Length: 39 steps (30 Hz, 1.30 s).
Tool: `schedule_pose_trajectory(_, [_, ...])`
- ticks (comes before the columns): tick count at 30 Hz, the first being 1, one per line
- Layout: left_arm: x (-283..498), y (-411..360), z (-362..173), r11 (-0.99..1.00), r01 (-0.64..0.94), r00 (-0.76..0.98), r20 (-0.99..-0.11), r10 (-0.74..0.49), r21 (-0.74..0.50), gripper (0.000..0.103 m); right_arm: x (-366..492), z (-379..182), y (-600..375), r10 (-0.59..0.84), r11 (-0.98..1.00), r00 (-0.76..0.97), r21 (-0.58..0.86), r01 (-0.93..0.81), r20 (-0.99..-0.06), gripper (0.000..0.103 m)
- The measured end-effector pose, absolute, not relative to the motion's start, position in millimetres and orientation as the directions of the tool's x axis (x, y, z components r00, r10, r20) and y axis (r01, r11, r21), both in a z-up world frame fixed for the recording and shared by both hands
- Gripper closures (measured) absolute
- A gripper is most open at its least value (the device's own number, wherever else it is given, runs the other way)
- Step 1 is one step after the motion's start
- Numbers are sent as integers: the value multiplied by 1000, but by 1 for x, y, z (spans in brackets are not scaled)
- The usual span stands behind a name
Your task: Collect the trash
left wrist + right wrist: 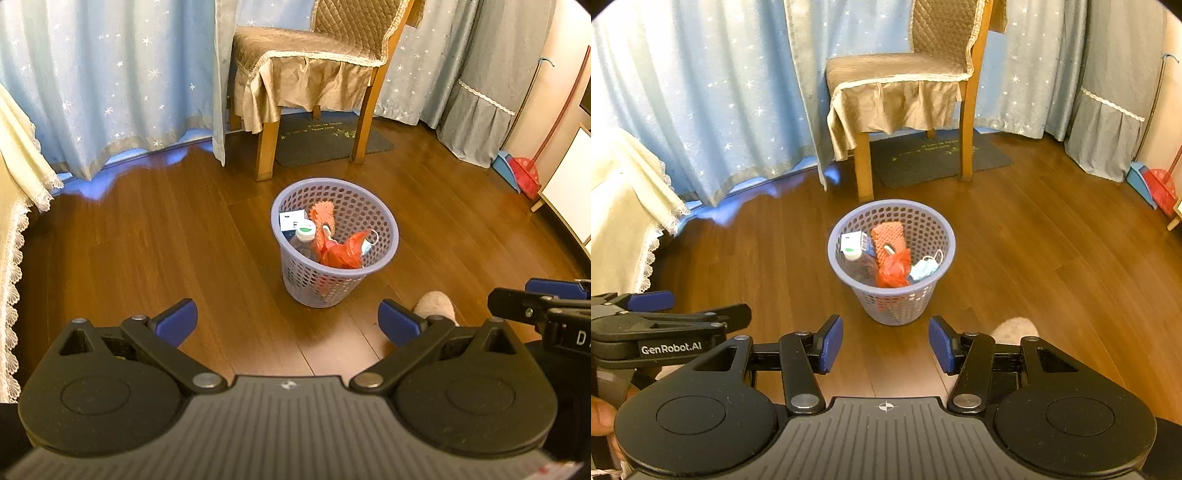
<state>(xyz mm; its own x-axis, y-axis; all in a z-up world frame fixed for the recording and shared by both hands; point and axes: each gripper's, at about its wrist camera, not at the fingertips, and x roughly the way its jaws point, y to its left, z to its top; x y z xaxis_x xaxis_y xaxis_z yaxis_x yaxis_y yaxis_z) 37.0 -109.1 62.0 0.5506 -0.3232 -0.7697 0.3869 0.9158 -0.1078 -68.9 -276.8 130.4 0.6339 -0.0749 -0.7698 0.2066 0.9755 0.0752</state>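
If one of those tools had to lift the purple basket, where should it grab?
Probably the near rim of the purple basket, from above. It stands upright and open-topped, and the thin rim suits two fingers better than the wide body. The red bag lies close inside, so clear it.

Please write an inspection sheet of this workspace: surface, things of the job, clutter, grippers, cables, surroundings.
Surface: wooden floor, no loose trash seen.
Job's things: purple basket upright, holding a clear bottle, red bag, face mask, orange foam sheet, small white box.
Clutter: nothing seen.
Grippers: left gripper open, empty; right gripper open, empty.
Cables: nothing seen.
Surroundings: covered chair on a dark mat behind the basket, blue star curtains, broom and dustpan, a slipper near the grippers.
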Motion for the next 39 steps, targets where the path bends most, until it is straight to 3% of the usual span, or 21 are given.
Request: schedule_pose_trajectory(39, [31, -107, 50, 925, 368, 562, -770, -303, -96, 1, -67, 114, -275, -69, 973, 606, 80, 216, -792, 54])
